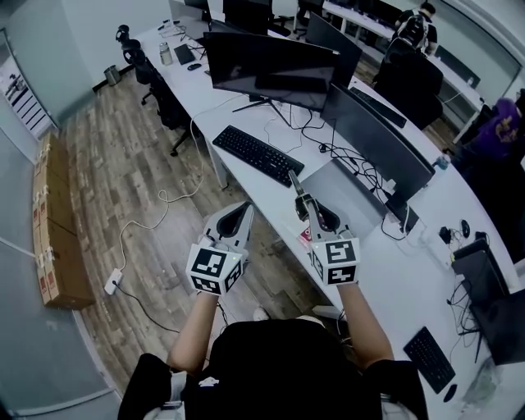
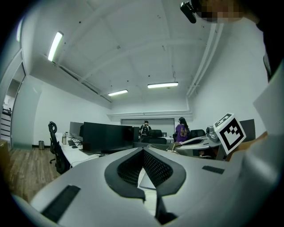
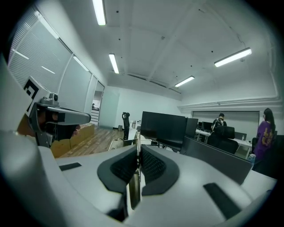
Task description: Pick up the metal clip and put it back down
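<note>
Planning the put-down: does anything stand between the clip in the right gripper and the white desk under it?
Nothing visible does. The metal clip, held in the right gripper, hangs over bare desk, apart from the black keyboard beside it.

Black keyboard [image 1: 257,154] on white desk [image 1: 394,279], dark monitors [image 1: 271,66], wood floor [image 1: 123,164]

The right tool [image 3: 138,153] has its two dark, mesh-faced jaws pressed together on the metal clip [image 3: 135,184] — a thin upright strip whose edge pokes out just past their tips. At the left edge the left tool [image 3: 84,117] reaches in roughly level, with cardboard boxes [image 3: 77,133] and a wooden floor [image 3: 95,144] beyond it. Straight ahead stands a wide dark monitor [image 3: 164,127], a person in purple [image 3: 265,135] is at far right, and light strips [image 3: 100,11] run along the white ceiling
</note>
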Motion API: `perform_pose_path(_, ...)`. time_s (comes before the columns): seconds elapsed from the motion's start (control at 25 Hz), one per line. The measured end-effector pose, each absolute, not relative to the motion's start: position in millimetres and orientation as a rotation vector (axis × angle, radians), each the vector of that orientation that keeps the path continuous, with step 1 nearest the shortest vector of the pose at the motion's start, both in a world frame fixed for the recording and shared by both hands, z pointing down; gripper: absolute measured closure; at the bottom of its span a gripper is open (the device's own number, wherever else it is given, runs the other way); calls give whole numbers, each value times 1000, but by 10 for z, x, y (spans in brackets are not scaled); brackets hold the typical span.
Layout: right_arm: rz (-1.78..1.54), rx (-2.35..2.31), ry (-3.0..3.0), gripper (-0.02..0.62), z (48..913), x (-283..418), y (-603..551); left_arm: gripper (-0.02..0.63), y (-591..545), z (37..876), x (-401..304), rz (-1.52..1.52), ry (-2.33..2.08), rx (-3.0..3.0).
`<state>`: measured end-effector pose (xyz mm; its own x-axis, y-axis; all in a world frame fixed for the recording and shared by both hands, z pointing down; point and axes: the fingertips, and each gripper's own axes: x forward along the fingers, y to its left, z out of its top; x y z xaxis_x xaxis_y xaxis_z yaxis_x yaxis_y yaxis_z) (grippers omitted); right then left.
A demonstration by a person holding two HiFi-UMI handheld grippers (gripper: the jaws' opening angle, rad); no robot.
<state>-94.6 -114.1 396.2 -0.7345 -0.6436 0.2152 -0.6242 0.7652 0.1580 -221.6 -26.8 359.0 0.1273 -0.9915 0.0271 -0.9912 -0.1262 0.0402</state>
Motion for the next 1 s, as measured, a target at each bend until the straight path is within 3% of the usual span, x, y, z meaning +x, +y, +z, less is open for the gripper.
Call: perform_pose_path(1.0, -50, 915, -2737, 571, 4189, -1691, -1596, 597, -573, 3778, -2814, 31, -2079, 2265)
